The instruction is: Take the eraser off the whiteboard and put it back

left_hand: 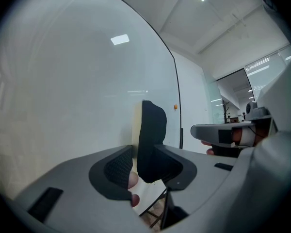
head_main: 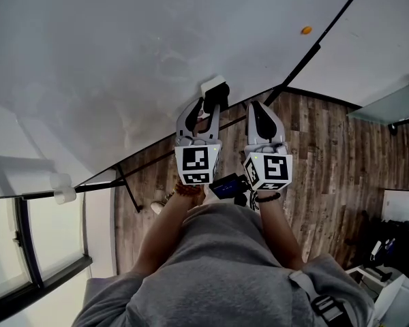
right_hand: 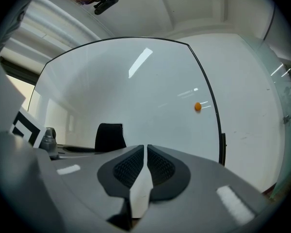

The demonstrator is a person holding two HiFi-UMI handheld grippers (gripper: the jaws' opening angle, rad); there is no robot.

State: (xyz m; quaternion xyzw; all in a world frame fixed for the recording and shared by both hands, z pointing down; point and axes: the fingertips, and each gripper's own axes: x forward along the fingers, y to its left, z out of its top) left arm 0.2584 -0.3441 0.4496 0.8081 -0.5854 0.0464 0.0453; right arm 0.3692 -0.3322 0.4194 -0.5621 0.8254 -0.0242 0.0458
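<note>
No legible words, numbers, brands or labels anywhere, near or far, only black-and-white square marker patterns, coded shapes rather than letters, on the cubes of the left gripper [head_main: 206, 106] and the right gripper [head_main: 260, 109].

Left claw [head_main: 207, 101] clamped on the eraser [head_main: 215, 86], right claw [head_main: 258, 105] shut and empty, side by side.

Office (whiteboard [head_main: 123, 60], glass partitions [head_main: 388, 104]).

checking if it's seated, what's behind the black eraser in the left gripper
Behind the black block eraser with its pale layer, gripped by the left gripper, stands the glossy white whiteboard. The patch of board behind it is covered, so whether they touch cannot be told.
</note>
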